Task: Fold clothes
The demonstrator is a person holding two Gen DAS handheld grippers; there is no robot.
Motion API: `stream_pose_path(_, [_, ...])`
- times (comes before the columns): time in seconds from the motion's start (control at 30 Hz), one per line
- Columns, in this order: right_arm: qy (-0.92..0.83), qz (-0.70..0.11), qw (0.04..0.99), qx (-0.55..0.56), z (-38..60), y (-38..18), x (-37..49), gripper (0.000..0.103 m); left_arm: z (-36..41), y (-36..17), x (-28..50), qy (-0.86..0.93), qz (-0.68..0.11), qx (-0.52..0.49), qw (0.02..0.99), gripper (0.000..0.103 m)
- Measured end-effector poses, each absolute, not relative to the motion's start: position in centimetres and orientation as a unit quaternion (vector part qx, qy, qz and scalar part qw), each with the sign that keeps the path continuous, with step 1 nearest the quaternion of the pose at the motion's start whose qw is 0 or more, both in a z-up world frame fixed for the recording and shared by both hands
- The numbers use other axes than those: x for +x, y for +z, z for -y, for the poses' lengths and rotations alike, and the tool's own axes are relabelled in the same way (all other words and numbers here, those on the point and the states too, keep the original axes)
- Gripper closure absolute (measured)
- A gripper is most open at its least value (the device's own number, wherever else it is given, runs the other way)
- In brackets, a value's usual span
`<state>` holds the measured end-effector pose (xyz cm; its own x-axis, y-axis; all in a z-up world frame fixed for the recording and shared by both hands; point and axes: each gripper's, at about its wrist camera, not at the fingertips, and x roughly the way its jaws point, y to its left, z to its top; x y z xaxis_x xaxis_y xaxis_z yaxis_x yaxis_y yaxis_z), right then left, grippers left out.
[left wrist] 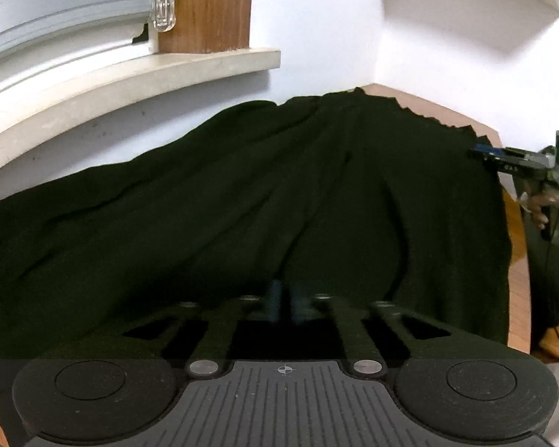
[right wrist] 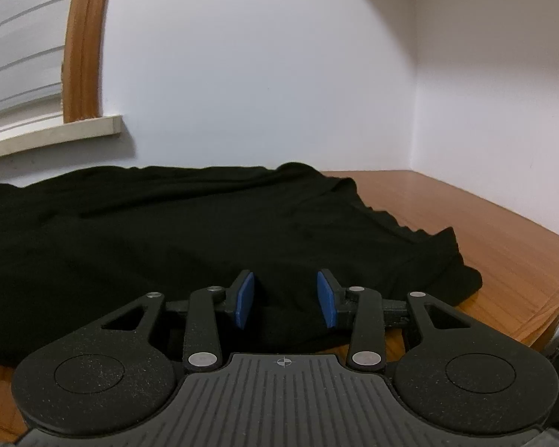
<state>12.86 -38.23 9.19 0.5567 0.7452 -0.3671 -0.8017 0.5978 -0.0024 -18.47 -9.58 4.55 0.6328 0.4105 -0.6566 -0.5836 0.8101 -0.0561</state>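
**A:** Left wrist view first: where's the garment, and what has hold of it?

**B:** The black garment (left wrist: 264, 193) lies spread over the wooden table (left wrist: 518, 290), its far side up against the white wall (left wrist: 316, 18) below the windowsill (left wrist: 130, 82). The left gripper (left wrist: 285, 300) has its jaws drawn together at the near hem, with cloth bunched up around the blue pads (left wrist: 275, 298). I judge it pinched on the fabric, though the dark cloth blurs the contact.

**A:** And the right side?

**B:** The right gripper (right wrist: 286, 300) sits with jaws partly apart over the near edge. Black cloth lies between and beneath the blue pads, but they don't press on it, so nothing is held there. In the left view it shows at the garment's right edge, in a person's hand (left wrist: 551, 205).

**A:** Which way does the piece run?

**B:** Its long axis looks to run along the wall, left to right. A wavy, gathered edge (right wrist: 410, 227) faces the bare table on the right; I can't tell whether that's a waistband or a hem.

**A:** So how to do the fold well?

**B:** Get the right jaws closed on the same near edge, well apart from the left, at matching depth. Then lift both corners together, keep the edge taut between them, and carry it over evenly so the layers don't skew.
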Motion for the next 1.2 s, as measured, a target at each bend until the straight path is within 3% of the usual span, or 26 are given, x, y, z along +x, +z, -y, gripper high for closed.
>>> stream_pose_path(0.13, [0.442,-0.163,0.878,-0.084,38.3,9.1,12.9,0.064,8.7,5.5,-20.0,0.291,-0.3,-0.156,0.895,0.099])
stream_pose_path(0.23, [0.443,-0.162,0.878,-0.083,38.4,9.0,12.9,0.064,8.2,5.4,-20.6,0.315,-0.312,-0.155,0.883,0.093])
stream_pose_path(0.5, [0.444,-0.158,0.878,-0.08,38.4,8.9,12.8,0.064,7.6,6.6,-22.4,0.385,-0.281,-0.145,0.867,0.03])
stream_pose_path(0.63, [0.443,-0.159,0.878,-0.083,38.3,9.0,12.8,0.064,7.8,7.2,-20.8,0.371,-0.263,-0.149,0.878,0.024])
stream_pose_path(0.77, [0.445,-0.161,0.877,-0.087,38.3,9.1,12.8,0.064,8.1,6.9,-17.4,0.332,-0.266,-0.153,0.892,0.028])
stream_pose_path(0.83, [0.446,-0.16,0.876,-0.086,38.4,9.1,12.8,0.064,8.3,6.5,-16.0,0.313,-0.289,-0.14,0.894,0.039])
stream_pose_path(0.9, [0.447,-0.159,0.876,-0.085,38.5,9.1,12.8,0.064,8.5,6.0,-15.3,0.31,-0.311,-0.123,0.89,0.057])
stream_pose_path(0.97, [0.449,-0.158,0.875,-0.084,38.6,9.1,12.8,0.064,8.6,5.6,-16.3,0.323,-0.331,-0.115,0.879,0.066])
stream_pose_path(1.07, [0.452,-0.156,0.875,-0.082,38.7,9.0,12.9,0.064,8.7,5.2,-18.1,0.345,-0.359,-0.105,0.861,0.066])
stream_pose_path(1.2, [0.45,-0.151,0.877,-0.077,38.7,8.9,12.8,0.063,9.0,7.4,-23.2,0.4,-0.341,-0.105,0.844,0.066])
